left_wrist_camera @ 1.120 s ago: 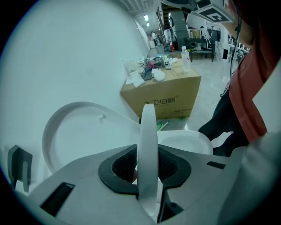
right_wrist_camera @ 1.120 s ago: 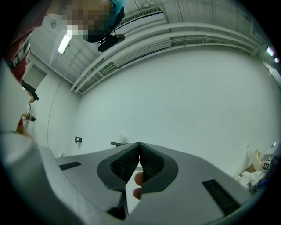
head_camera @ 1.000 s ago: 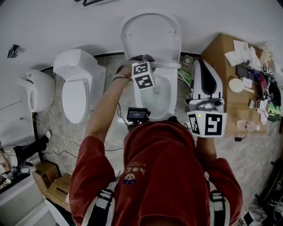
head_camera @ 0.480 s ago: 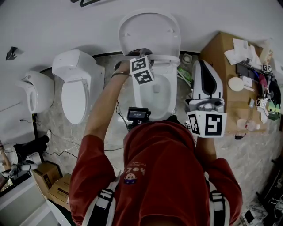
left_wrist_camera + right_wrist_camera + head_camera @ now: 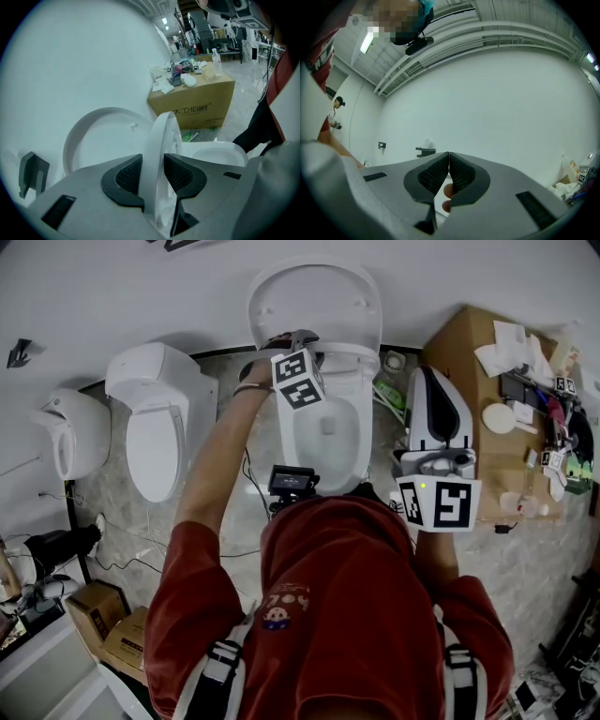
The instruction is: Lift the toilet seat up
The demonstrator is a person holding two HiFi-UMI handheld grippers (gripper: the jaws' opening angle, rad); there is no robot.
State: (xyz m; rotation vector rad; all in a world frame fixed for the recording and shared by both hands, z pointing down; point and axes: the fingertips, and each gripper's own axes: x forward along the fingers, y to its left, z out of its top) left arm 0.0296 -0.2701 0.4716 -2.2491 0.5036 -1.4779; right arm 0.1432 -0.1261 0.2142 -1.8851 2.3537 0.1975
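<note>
Against the white wall (image 5: 141, 296), the middle toilet's lid (image 5: 314, 296) stands raised. The toilet seat (image 5: 354, 360) is tipped up nearly upright just in front of it, well clear of the bowl (image 5: 328, 432) below. The left tool (image 5: 302, 337) reaches down to the seat's near edge, with the person's arm stretched out over the bowl. Seen from the left tool's own camera, the seat's white rim (image 5: 159, 140) stands on edge between the two dark pads. The jaws of this tool (image 5: 153, 161) have just been opening and sit loosely astride the rim, one pad close against it and a thin slit showing beside the other. The lid (image 5: 101, 136) lies behind and the bowl (image 5: 218, 154) to the right.

The right tool (image 5: 428, 376) hangs off to the side of the toilet, near a cardboard box (image 5: 469, 362) strewn with small things. Its jaws (image 5: 448, 164) are pressed together with nothing between them, facing the bare wall. A second toilet (image 5: 159, 427) stands further left, lid down.
</note>
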